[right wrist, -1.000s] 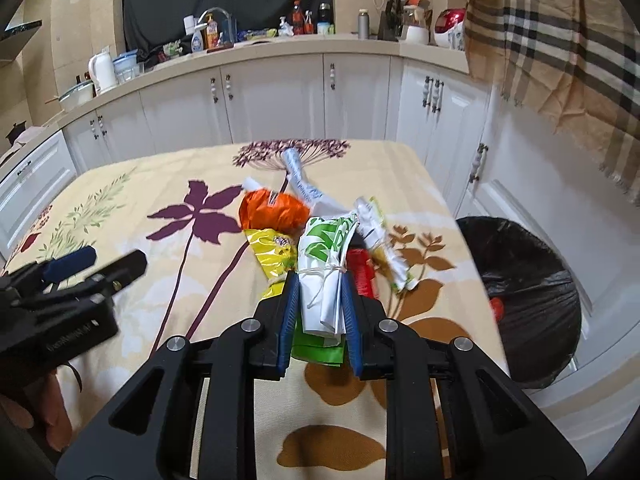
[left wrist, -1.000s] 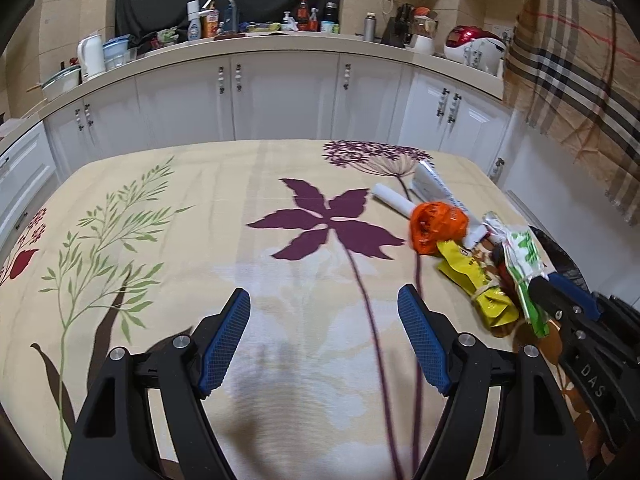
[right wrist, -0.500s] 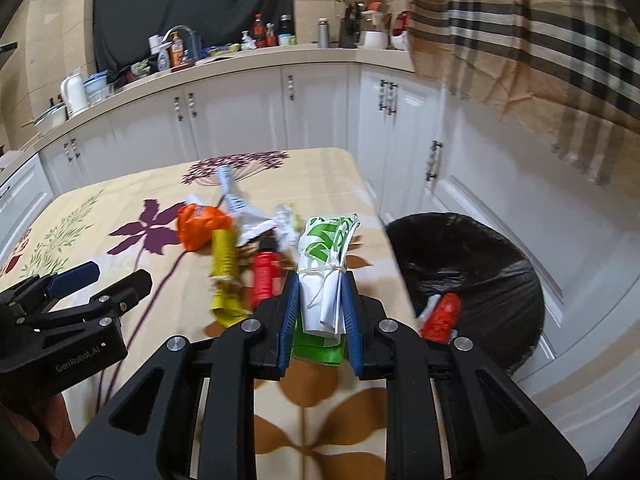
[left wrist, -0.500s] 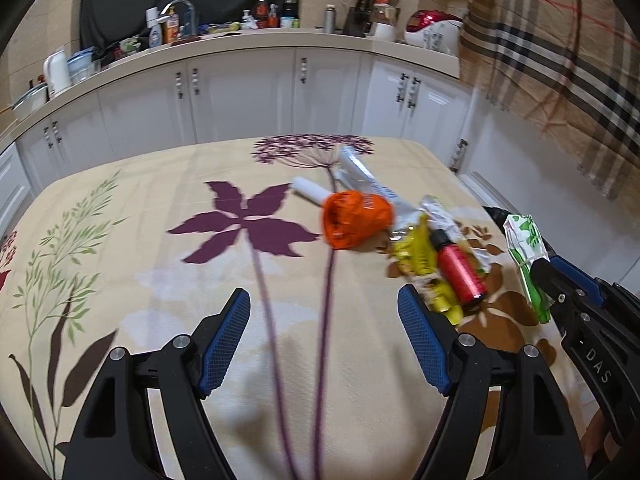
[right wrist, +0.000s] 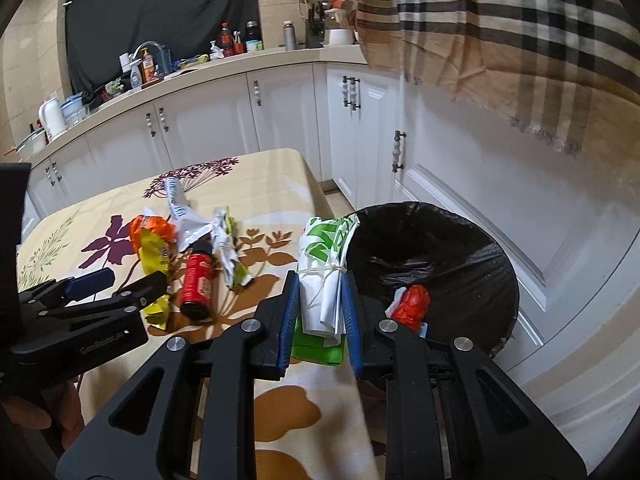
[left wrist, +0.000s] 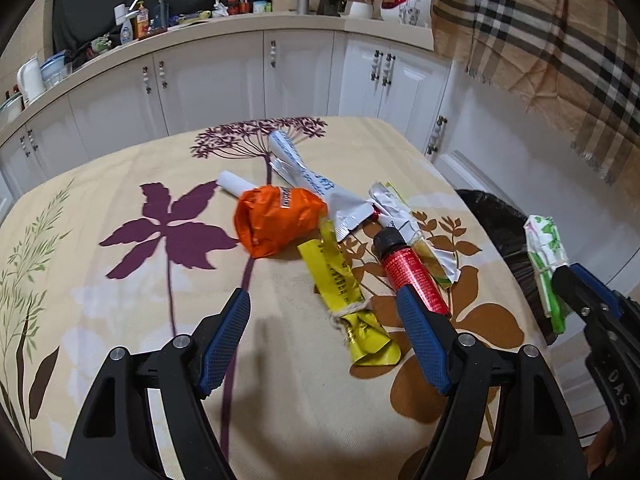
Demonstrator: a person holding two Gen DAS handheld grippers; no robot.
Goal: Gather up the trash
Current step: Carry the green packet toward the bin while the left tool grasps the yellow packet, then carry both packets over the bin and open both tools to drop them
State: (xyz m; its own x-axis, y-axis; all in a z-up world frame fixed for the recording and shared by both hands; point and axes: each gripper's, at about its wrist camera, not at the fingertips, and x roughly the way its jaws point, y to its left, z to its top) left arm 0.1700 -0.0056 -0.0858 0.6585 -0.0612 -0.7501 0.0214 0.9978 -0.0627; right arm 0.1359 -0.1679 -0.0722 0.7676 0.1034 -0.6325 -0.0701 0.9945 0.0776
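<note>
White kitchen cabinets (right wrist: 208, 128) back a floral tablecloth (right wrist: 280, 176). At lower left the left gripper (left wrist: 324, 340), jaws just narrowed but empty, hovers over the yellow wrapper (left wrist: 348, 300) and red bottle (left wrist: 412, 272) (likely next). At centre the right gripper (right wrist: 318, 312) clamps a green-and-white bundle (right wrist: 324, 264), which now needs carrying over the black-lined bin (right wrist: 440, 256) at right and releasing.

left tool (left wrist: 324, 340): black frame, blue ribbed pads, silver screws | right tool (right wrist: 318, 304): same build

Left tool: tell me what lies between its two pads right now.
In the left wrist view, the left tool is open over the tablecloth, and the tied yellow wrapper lies between its pads. The red bottle lies just beyond the right-hand pad.
</note>
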